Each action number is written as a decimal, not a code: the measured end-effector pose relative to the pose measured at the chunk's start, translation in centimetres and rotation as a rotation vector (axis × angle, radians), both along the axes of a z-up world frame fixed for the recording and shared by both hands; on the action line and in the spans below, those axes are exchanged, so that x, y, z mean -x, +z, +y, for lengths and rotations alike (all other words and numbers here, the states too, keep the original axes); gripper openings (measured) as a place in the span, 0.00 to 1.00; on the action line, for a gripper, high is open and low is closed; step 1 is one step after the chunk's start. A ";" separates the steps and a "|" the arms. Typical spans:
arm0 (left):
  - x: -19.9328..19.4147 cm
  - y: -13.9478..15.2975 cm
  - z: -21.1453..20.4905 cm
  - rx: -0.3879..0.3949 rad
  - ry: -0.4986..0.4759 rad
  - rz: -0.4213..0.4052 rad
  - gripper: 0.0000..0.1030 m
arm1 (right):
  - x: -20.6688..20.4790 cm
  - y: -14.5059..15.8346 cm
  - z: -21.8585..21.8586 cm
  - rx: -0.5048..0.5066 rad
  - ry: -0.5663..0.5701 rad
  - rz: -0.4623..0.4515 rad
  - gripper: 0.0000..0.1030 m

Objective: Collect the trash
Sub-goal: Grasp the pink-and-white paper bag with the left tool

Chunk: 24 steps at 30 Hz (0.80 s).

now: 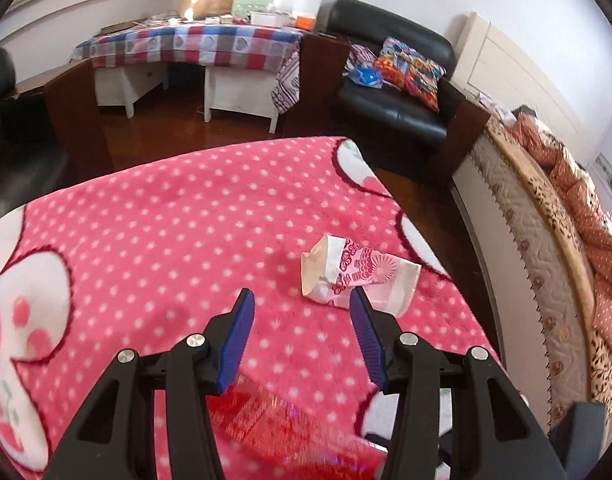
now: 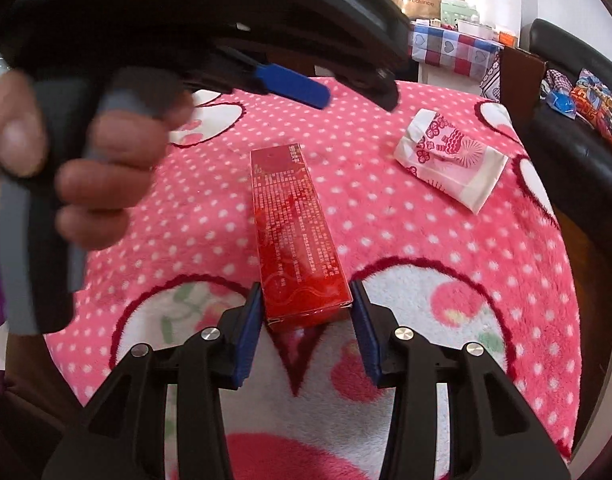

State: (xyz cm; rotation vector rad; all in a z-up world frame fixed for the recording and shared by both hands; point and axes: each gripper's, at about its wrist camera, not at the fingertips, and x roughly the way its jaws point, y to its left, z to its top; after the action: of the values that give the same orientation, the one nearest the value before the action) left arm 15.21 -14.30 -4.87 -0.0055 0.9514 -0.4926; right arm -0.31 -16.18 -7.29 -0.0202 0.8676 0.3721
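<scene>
Left gripper (image 1: pixel 301 300): we see its blue pads spread apart above the pink dotted blanket (image 1: pixel 165 240), nothing between them.
Right gripper (image 2: pixel 306 300): we see its pads set either side of the near end of the red box (image 2: pixel 295 236); the left pad seems to touch, a thin gap shows at the right, so we cannot tell if it is clamped.
Red box: lies flat on the blanket, running toward 12 o'clock from the right gripper; in the left wrist view it is a blur at 6 o'clock.
Crumpled paper packet (image 2: pixel 450 160): white and pink, lying at 2 o'clock from the red box, well apart from it; at 1 o'clock just past the left gripper's right pad.
Hand (image 2: pixel 93 168): at 10 o'clock in the right wrist view, gripping the left gripper's handle.
</scene>
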 end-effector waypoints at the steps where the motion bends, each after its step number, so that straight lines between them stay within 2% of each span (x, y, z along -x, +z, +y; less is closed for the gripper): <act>1: -0.5 -0.4 -0.3 0.001 -0.008 0.006 0.47 | 0.0 0.0 0.0 0.000 0.004 -0.001 0.42; 6: -1.9 -1.2 -1.7 0.033 -0.045 0.018 0.47 | -0.2 -0.1 -0.1 -0.021 0.011 0.008 0.42; 10: -2.9 -1.9 -2.8 0.016 -0.060 0.009 0.45 | -0.5 -0.2 -0.4 -0.043 0.010 0.018 0.42; 16: -4.0 -3.1 -3.0 0.052 -0.065 0.047 0.19 | -0.7 -0.3 -0.7 -0.064 0.007 0.023 0.42; 19: -3.7 -3.1 -3.2 0.058 -0.080 0.033 0.16 | -0.8 -0.2 -0.7 -0.069 0.005 0.026 0.42; 22: -3.1 -2.6 -2.9 0.073 -0.087 0.008 0.06 | -1.0 -0.2 -0.6 -0.066 0.004 0.027 0.42; 24: -2.6 -1.9 -2.2 0.086 -0.071 -0.003 0.05 | -1.1 -0.3 -0.6 -0.066 0.001 0.030 0.42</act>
State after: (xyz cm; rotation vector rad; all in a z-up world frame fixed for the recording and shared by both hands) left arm 17.85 -16.49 -6.80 -0.0492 0.9290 -0.5987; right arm 0.79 -16.77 -7.56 0.0462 0.8842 0.4028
